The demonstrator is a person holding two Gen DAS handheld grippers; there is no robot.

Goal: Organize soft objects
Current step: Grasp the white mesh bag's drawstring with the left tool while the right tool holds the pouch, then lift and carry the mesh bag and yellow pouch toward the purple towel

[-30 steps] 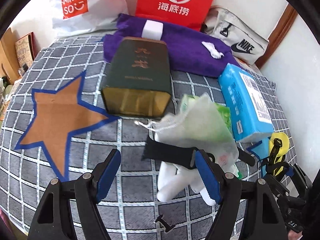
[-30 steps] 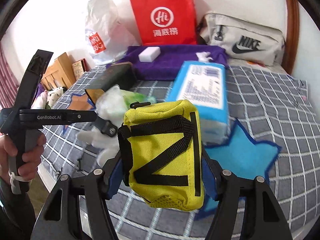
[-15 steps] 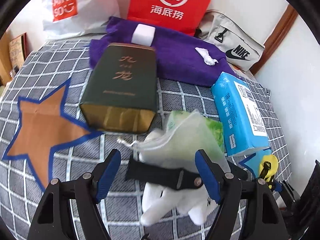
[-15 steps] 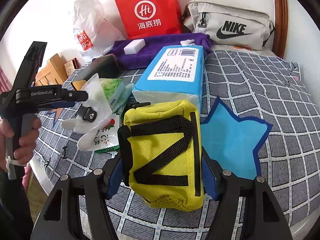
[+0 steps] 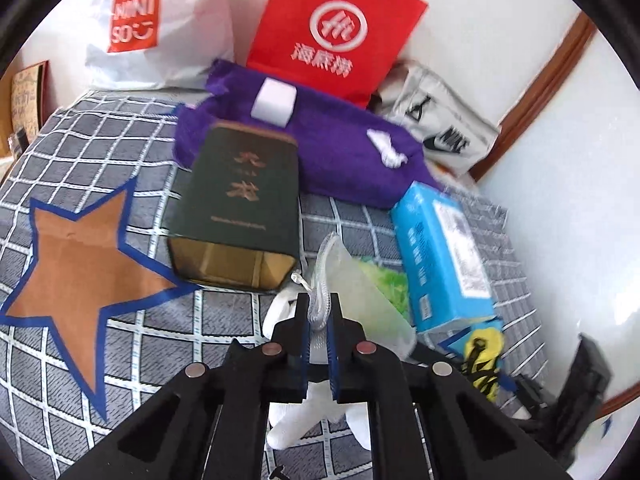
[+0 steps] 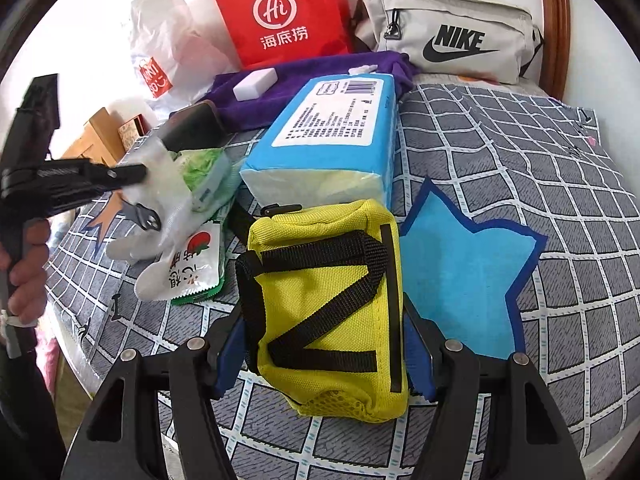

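Observation:
My left gripper (image 5: 319, 312) is shut on the drawstring edge of a translucent mesh pouch (image 5: 360, 300), above a white glove (image 5: 312, 412) on the bed. From the right wrist view the left gripper (image 6: 136, 174) pinches the same pouch (image 6: 168, 184). My right gripper (image 6: 324, 344) is shut on a yellow pouch with black straps (image 6: 328, 304), held just left of a blue star patch (image 6: 464, 276). The yellow pouch (image 5: 482, 356) shows at lower right in the left wrist view. An orange star patch (image 5: 80, 264) lies to the left.
A dark green box (image 5: 240, 208), a blue tissue pack (image 6: 332, 140), a purple towel (image 5: 340, 148) with a white sponge (image 5: 274, 102), a green snack packet (image 6: 196, 272), a red bag (image 6: 280, 12), a Miniso bag (image 5: 160, 24) and a Nike pouch (image 6: 452, 36) crowd the checked bed (image 6: 540, 152).
My left gripper has closed on the mesh pouch's edge; it was open before. The right gripper still holds the yellow pouch and has shifted a little toward the blue star.

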